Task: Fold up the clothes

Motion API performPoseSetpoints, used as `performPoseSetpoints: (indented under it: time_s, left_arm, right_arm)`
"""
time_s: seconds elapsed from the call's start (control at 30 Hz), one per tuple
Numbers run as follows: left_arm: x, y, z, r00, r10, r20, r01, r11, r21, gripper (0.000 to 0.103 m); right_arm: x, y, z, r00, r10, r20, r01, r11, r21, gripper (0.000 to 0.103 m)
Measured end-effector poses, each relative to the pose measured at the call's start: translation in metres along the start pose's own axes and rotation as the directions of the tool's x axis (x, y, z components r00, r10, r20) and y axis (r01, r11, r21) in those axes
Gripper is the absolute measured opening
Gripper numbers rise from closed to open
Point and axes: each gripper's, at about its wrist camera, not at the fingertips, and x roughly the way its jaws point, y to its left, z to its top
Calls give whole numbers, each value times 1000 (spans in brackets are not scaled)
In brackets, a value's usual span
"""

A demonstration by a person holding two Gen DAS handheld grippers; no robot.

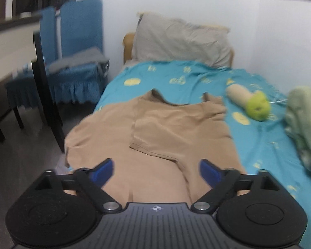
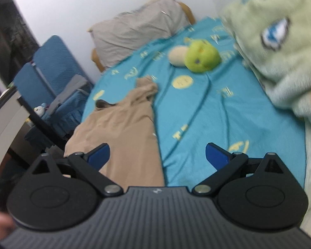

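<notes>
One tan short-sleeved cloth shirt [image 1: 155,137] lies partly folded on the bed's turquoise patterned sheet [image 1: 265,137], near one green plush toy [image 1: 257,105]. The left tool [image 1: 156,171] and right tool [image 2: 157,155], two in all, hover wide open over the shirt, holding nothing.

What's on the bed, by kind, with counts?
Tan shirt: 1
Pillow: 1
Plush toy: 1
Green blanket: 1
Total: 4
Both tools, left and right, are open and hold nothing.
</notes>
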Motion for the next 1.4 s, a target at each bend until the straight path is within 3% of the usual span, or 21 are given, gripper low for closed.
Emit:
performPoseSetpoints:
  time_s: [0.13, 0.27, 0.4, 0.7, 0.93, 1.07, 1.17, 1.27, 1.4]
  left_arm:
    - [-56, -7, -16, 999, -18, 44, 18, 1000, 15, 103]
    - [-86, -6, -32, 994, -31, 109, 25, 998, 56, 103]
    - [-90, 3, -44, 990, -14, 139, 11, 1000, 27, 103]
    - [-89, 24, -50, 993, -81, 91, 85, 996, -37, 103]
    - [-86, 52, -47, 990, -116, 75, 122, 989, -80, 103]
    - [-80, 73, -44, 994, -98, 49, 102, 991, -86, 103]
    - [-78, 95, -44, 992, -100, 75, 105, 992, -70, 103]
    - [-68, 127, -50, 986, -146, 76, 157, 975, -157, 103]
    - [-41, 155, -59, 993, -116, 25, 118, 974, -195, 103]
  right_arm:
    - [-21, 13, -2, 999, 40, 28, -38, 998, -45, 100]
    - [-45, 29, -11, 997, 60, 44, -54, 990, -127, 100]
    - [-59, 37, -19, 996, 85, 32, -79, 984, -163, 100]
    - [-66, 51, -33, 997, 73, 17, -68, 970, -235, 100]
    - [-37, 97, -5, 993, 105, -56, -117, 936, -332, 100]
    - [10, 158, 14, 974, 178, -137, -220, 882, -416, 99]
    - [59, 207, 13, 927, 286, -244, -370, 804, -466, 99]
    - [118, 260, -10, 884, 299, -359, -455, 727, -515, 96]
    - [185, 333, -48, 838, 259, -481, -529, 600, -600, 85]
